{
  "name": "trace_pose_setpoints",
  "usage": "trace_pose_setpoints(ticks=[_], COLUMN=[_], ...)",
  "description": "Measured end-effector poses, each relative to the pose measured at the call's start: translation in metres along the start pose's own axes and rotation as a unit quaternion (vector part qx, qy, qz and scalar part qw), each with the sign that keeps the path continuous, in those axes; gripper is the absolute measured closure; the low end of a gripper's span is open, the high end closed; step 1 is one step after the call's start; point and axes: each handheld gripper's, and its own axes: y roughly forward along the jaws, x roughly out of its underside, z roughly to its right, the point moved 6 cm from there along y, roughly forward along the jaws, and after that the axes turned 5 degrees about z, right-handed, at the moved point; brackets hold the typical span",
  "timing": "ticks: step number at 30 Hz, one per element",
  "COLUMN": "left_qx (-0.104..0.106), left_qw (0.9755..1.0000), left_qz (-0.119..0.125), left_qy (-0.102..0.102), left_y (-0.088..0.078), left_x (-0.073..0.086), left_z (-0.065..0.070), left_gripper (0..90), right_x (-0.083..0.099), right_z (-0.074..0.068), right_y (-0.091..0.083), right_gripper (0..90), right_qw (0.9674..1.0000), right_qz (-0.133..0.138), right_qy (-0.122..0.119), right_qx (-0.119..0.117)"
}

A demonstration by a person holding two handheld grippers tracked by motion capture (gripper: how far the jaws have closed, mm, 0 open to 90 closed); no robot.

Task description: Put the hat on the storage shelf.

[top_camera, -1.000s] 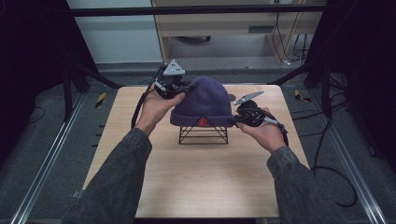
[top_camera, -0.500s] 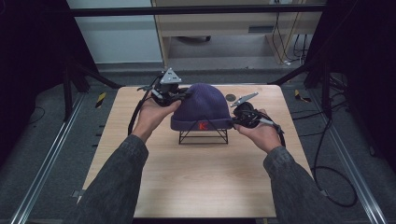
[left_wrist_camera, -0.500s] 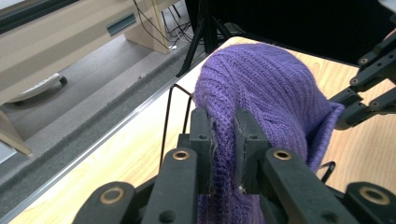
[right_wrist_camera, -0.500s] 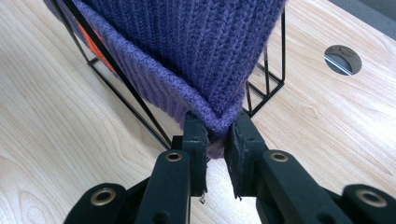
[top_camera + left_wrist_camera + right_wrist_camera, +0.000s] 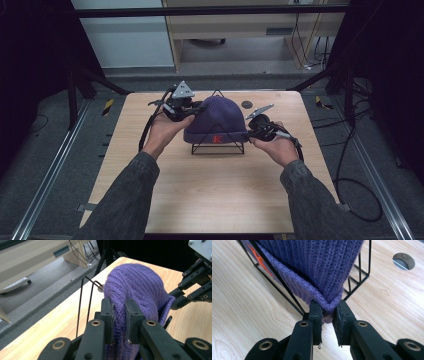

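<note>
High view: a purple knit beanie [image 5: 218, 121] sits draped over a black wire stand [image 5: 218, 148] at the centre of the wooden table [image 5: 200, 190], with the left gripper [image 5: 186, 107] at its upper left side and the right gripper [image 5: 251, 131] at its lower right brim. Left gripper view: the jaws are clamped narrow on a fold of the beanie's side, centre of frame; uneven pull here risks dragging the light stand over. Right gripper view: the jaws pinch only the very corner of the folded brim, lower centre, just beside a stand wire [image 5: 284, 287]; so shallow a bite may slip off the knit, or the yarn may snag on the wire
</note>
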Motion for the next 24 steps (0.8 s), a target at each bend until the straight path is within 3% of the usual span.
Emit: trace_pose_setpoints(ticks=[11, 17, 24], left_qx=[0.005, 0.007, 0.009], left_qw=[0.9999, 0.9999, 0.9999], left_qz=[-0.011, -0.010, -0.013], left_qy=[0.008, -0.002, 0.000], left_y=[0.005, 0.004, 0.003], left_x=[0.004, 0.012, 0.016], left_z=[0.007, 0.006, 0.009], left_gripper=[78.9, 78.8, 78.7], right_x=[0.011, 0.011, 0.013], right_z=[-0.001, -0.003, -0.005], right_y=[0.010, 0.012, 0.015], right_gripper=[76.8, 76.4, 75.8], right_qw=[0.9999, 0.9998, 0.9997], right_qz=[-0.010, -0.016, -0.025], right_qy=[0.004, 0.003, 0.001], right_qx=[-0.005, -0.006, -0.008])
